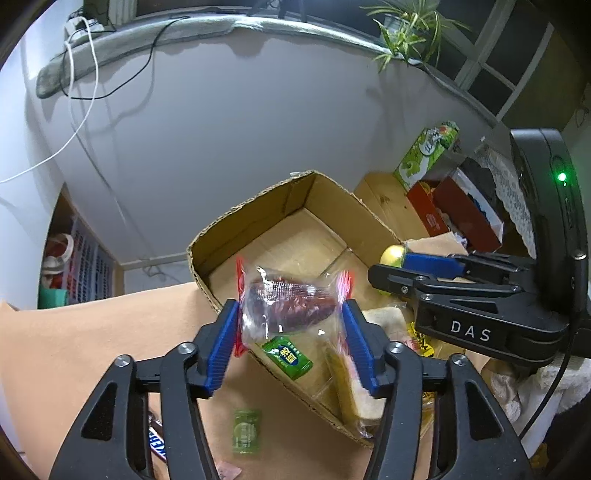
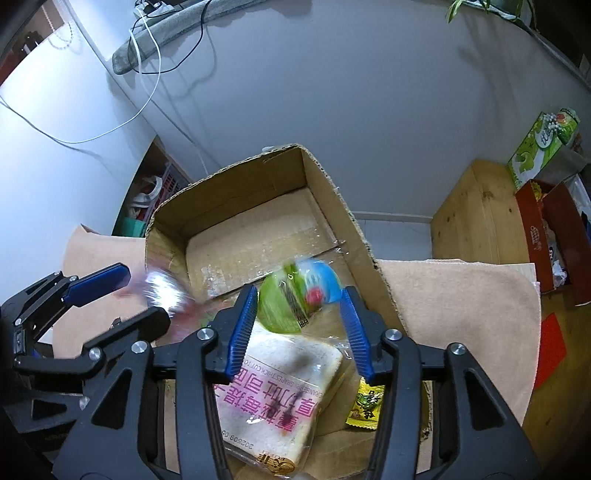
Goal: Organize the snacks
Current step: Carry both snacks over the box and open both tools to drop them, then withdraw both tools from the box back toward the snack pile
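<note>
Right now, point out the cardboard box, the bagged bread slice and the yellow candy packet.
cardboard box point(image 2: 229, 192), right wrist view, inner back wall.
bagged bread slice point(image 2: 284, 398), right wrist view, printed wrapper face.
yellow candy packet point(image 2: 365, 406), right wrist view, packet middle.

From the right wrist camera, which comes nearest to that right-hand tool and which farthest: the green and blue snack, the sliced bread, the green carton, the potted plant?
1. Green and blue snack, between the right tool's fingers.
2. Sliced bread, just beneath, in the cardboard box.
3. Green carton, far right.
4. Potted plant, top edge, on the sill.

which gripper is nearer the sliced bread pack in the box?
Right. The right gripper hangs directly over the bread pack; the left gripper is off to its side, above the box's near wall.
</note>
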A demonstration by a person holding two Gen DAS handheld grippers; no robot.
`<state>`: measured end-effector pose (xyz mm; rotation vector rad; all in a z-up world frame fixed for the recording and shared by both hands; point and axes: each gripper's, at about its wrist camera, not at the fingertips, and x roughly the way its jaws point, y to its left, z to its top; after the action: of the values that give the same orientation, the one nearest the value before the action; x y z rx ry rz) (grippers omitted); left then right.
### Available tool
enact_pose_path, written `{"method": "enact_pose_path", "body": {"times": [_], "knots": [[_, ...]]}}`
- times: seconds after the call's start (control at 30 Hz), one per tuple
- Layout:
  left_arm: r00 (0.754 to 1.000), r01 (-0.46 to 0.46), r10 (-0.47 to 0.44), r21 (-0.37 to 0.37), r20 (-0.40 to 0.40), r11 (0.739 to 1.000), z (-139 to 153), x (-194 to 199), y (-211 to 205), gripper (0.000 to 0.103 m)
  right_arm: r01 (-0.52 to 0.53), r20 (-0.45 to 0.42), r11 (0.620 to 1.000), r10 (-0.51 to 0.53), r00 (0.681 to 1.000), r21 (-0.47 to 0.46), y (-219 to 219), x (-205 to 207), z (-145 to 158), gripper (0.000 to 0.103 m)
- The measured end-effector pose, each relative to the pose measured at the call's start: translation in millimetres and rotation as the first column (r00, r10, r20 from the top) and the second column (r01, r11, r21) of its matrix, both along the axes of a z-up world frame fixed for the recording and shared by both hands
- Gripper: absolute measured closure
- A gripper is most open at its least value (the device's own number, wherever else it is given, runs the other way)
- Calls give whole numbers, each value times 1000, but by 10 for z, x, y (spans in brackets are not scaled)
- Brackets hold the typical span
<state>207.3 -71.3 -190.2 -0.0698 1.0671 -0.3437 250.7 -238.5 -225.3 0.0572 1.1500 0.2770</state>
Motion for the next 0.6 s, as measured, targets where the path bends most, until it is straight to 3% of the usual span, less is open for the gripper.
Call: {"method": "enact_pose_path", "body": {"times": [0.6], "knots": [[999,-29,29,-2,29,1000,199,-198,118,42,-9,38,1000,8,999,21,18,-295,235,53]]}}
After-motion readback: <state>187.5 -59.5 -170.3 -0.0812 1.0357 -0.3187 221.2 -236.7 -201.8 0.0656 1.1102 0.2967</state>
